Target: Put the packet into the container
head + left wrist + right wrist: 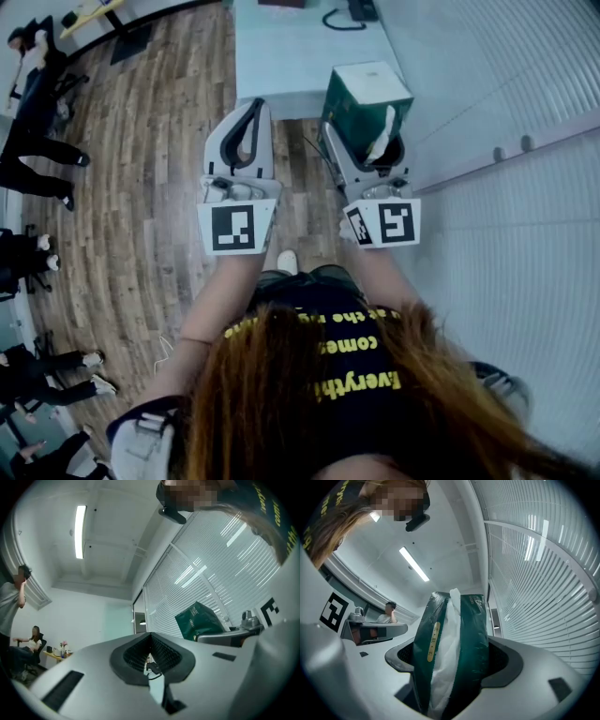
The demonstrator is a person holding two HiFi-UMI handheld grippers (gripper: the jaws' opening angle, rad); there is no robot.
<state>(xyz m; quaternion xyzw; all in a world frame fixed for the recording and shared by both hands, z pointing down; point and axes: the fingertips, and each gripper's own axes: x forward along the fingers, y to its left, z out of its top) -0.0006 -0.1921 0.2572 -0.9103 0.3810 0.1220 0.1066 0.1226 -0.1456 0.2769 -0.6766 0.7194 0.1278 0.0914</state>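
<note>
Right gripper [372, 148] is clenched on the packet [364, 105], at 1 o'clock in the head view. Its own view shows both jaws pressed against the packet's [471, 639] dark green sides, one from 9 o'clock and one from 3 o'clock. The packet stands upright between them. White tissue [446, 653] shows in a slit running down the face towards the camera, and a thin yellow strip [433, 641] lies just beside it at 9 o'clock. The packet's upper part rises clear above the jaws.

Left gripper [251, 117] sits at 11 o'clock in the head view, beside the right one and apart from it, pointing the same way. Its own view shows its ribbed black pads [161, 651] closed together, with nothing between them.

From the left gripper's view the packet [199, 619] shows at 3 o'clock, against slatted blinds [187, 578], above the right gripper's grey body [225, 637].

Both grippers are held out over a wood floor [141, 141]. A pale table [291, 56] lies at 12 o'clock beyond them, with a black cable [342, 21] on it. Blinds [525, 56] run along the 3 o'clock side. No container can be made out in any view.
</note>
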